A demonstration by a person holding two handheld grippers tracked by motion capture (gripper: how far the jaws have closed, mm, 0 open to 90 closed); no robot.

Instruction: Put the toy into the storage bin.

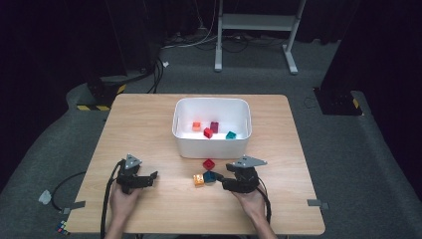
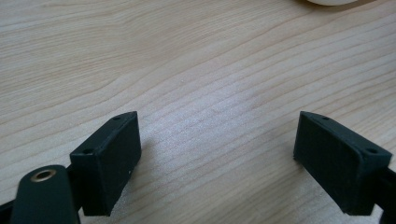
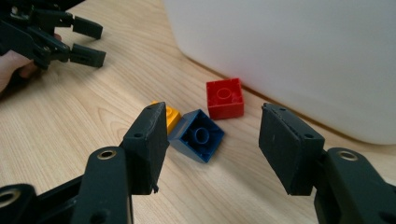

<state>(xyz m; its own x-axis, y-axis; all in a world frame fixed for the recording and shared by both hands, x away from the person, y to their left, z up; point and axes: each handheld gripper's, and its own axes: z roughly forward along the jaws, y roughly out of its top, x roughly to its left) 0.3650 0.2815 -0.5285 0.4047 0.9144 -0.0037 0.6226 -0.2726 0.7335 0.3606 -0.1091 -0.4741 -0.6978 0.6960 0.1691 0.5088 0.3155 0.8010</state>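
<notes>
Right gripper (image 3: 212, 140) hovers with jaws apart around the blue brick (image 3: 197, 135) without touching it, while the left gripper (image 2: 217, 154) hangs wide open over bare table (image 2: 196, 70).

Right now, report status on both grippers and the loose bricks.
Right gripper open, lined up on blue brick. Left gripper open over bare table. Orange brick touching the blue one; red brick just beyond, by the bin.

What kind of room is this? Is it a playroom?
Probably a lab or recording studio, not a playroom. A lone wooden table stands on grey carpet with dark curtains around, cables trail across the floor, and a person works hand-held grippers near a white bin of toy blocks.
</notes>
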